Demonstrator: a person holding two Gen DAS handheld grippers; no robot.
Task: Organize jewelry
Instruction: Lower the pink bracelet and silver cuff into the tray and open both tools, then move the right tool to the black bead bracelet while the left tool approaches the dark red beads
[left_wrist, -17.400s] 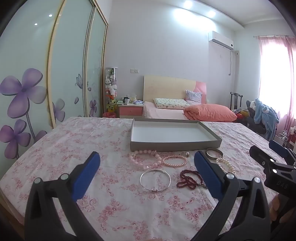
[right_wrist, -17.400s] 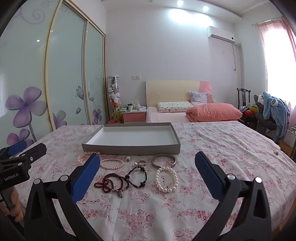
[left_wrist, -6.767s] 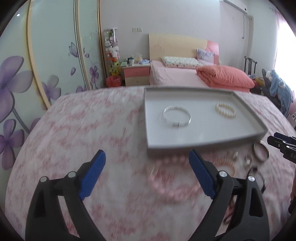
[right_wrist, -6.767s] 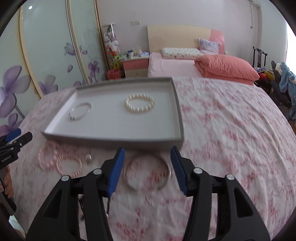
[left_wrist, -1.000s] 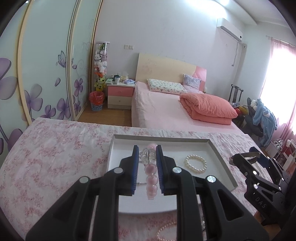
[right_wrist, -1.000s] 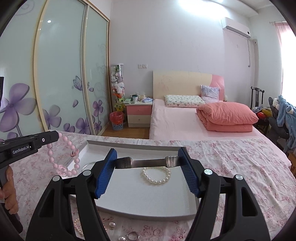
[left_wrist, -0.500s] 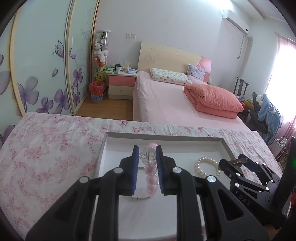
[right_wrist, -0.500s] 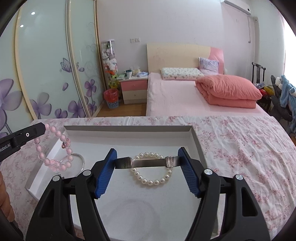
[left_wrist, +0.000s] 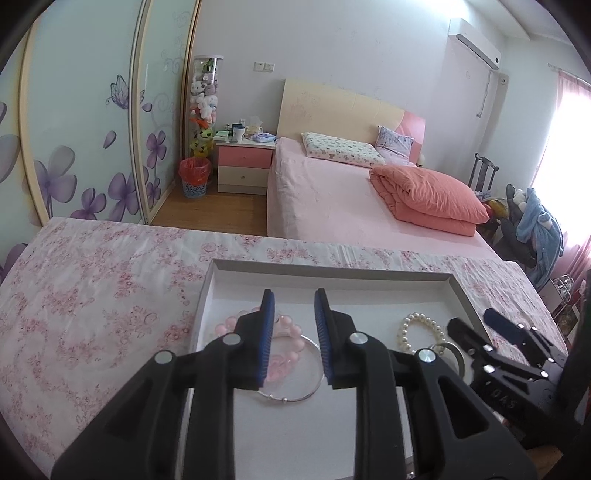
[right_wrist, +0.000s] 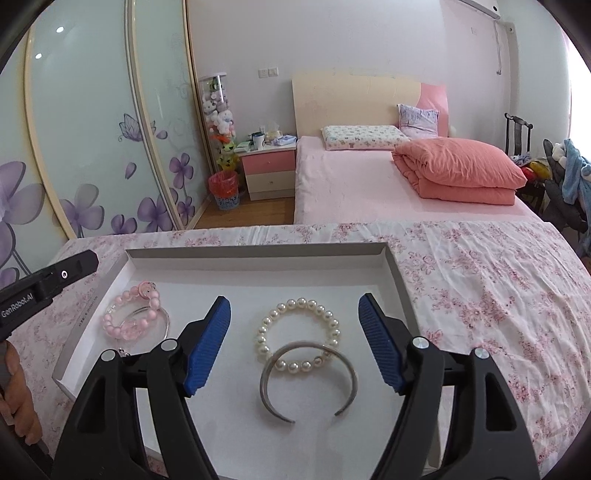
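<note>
Both bracelets are now lying released in the tray (right_wrist: 393, 266); our left tongs (left_wrist: 294, 328) and right tongs (right_wrist: 295, 343) are hanging spread, so we are heading for more at six o'clock.

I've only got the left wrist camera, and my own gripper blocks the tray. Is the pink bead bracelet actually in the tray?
Observer: Yes. The pink bead bracelet lies inside the tray by its left wall, clear of the left gripper.
Operator: I see just a sliver of the metal cuff.
Observer: The cuff lies in the tray, its arc over the near beads of the pearl bracelet.
Operator: Is the right gripper holding anything?
Observer: No. The right gripper is open and empty above the cuff.
</note>
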